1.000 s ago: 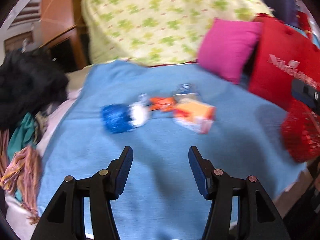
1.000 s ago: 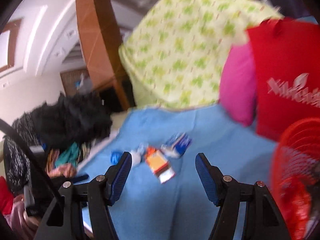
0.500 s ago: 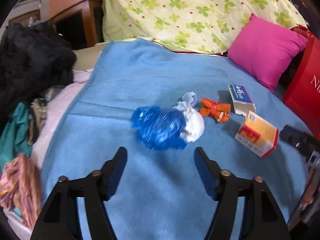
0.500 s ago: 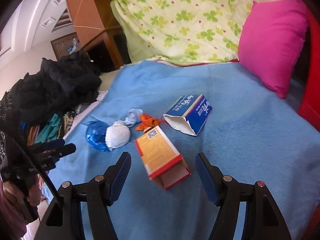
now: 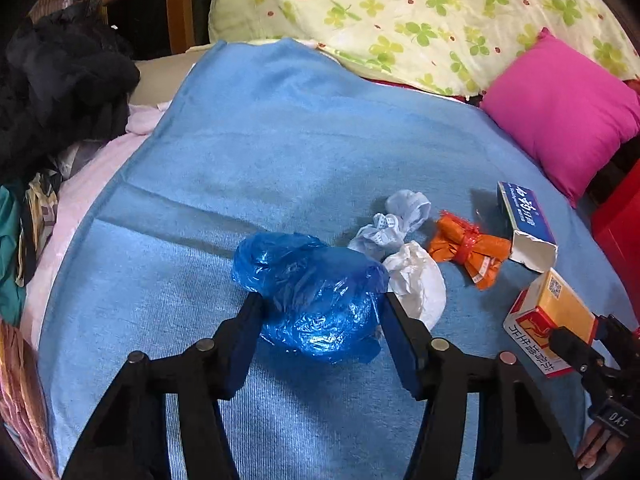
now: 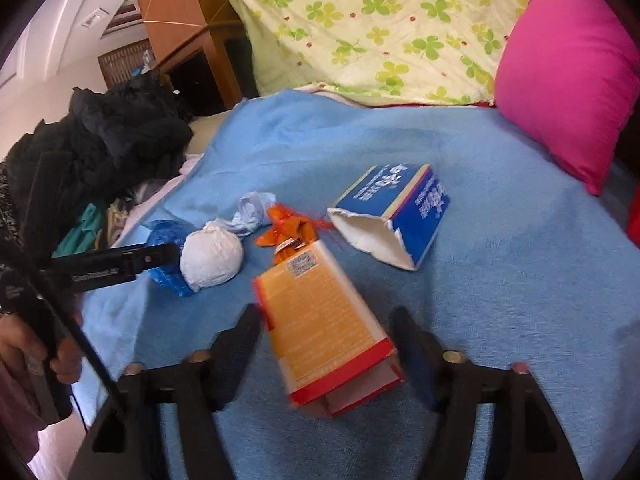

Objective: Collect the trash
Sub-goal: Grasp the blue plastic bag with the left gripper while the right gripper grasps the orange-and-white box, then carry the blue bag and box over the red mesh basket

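Trash lies on a blue blanket [image 5: 280,128]. A crumpled blue plastic bag [image 5: 316,296] sits between the open fingers of my left gripper [image 5: 320,312]; it also shows in the right wrist view [image 6: 166,258]. Beside it are a white wad [image 5: 418,280], a crumpled white tissue [image 5: 400,220], an orange wrapper [image 5: 468,250] and a torn blue carton [image 5: 524,226]. My right gripper [image 6: 326,330] is open around an orange and red box [image 6: 324,328], fingers on either side of it.
A pink pillow [image 5: 560,116] and a clover-print quilt [image 5: 400,12] lie at the back. Dark clothes [image 5: 56,84] are piled at the left. A red bag edge [image 5: 618,224] shows at the right. The left gripper [image 6: 116,266] reaches in from the left in the right wrist view.
Both grippers have moved forward and down to the trash. The blue bag now lies between the left fingers and the orange box between the right fingers. Both stay open.
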Tool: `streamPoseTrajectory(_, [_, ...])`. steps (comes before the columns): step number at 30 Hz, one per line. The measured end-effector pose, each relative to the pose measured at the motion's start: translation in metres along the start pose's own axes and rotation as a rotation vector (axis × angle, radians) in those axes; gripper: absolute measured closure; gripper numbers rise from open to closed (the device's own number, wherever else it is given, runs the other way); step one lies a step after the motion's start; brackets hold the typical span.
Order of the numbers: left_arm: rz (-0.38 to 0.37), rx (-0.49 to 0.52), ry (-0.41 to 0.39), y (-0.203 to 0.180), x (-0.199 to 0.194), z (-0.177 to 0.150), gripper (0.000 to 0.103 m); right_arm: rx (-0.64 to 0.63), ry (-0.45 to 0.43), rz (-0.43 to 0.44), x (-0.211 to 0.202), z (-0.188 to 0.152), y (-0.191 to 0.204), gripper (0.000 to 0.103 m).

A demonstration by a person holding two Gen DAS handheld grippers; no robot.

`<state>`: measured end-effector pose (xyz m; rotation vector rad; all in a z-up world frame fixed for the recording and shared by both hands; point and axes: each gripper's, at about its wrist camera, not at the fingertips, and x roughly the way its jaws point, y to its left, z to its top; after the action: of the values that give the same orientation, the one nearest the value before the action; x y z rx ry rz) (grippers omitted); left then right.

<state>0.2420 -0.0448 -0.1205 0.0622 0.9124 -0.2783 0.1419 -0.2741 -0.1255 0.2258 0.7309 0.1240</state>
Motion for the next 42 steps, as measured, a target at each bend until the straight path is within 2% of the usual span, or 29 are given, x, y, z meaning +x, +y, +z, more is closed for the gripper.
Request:
streamPoseTrajectory(5, [-0.008,-0.022,-0.025,0.005,-0.01,-0.003,0.05,-0.002,-0.004,0.018,-0.01,0.001,0.0,0.049])
streamPoseTrajectory(9, [-0.003,-0.017,-0.057,0.009,-0.029,-0.01,0.051,0.014,-0.042,0.049,-0.031,0.002,-0.003,0.051])
streamPoseTrajectory(14, [0.008,0.013,-0.123,-0.001,-0.072,-0.022,0.051,0.023,-0.098,0.079,-0.063,0.003,-0.001,0.051])
streamPoseTrajectory(20, [-0.004,0.114,-0.213,-0.044,-0.131,-0.04,0.051,0.004,-0.161,0.089,-0.1,-0.002,0.007,0.051])
streamPoseTrajectory(25, [-0.042,0.187,-0.274,-0.086,-0.169,-0.049,0.051,-0.005,-0.277,0.066,-0.149,-0.009,0.007,0.051])
streamPoseTrajectory(27, [-0.058,0.203,-0.287,-0.1,-0.179,-0.051,0.051,-0.005,-0.324,0.056,-0.168,-0.011,0.005,0.051])
streamPoseTrajectory(34, [-0.044,0.296,-0.351,-0.16,-0.214,-0.057,0.051,0.04,-0.461,0.008,-0.228,-0.019,-0.014,0.051])
streamPoseTrajectory(42, [-0.037,0.376,-0.414,-0.211,-0.241,-0.066,0.051,0.123,-0.621,-0.034,-0.3,-0.047,-0.043,0.051])
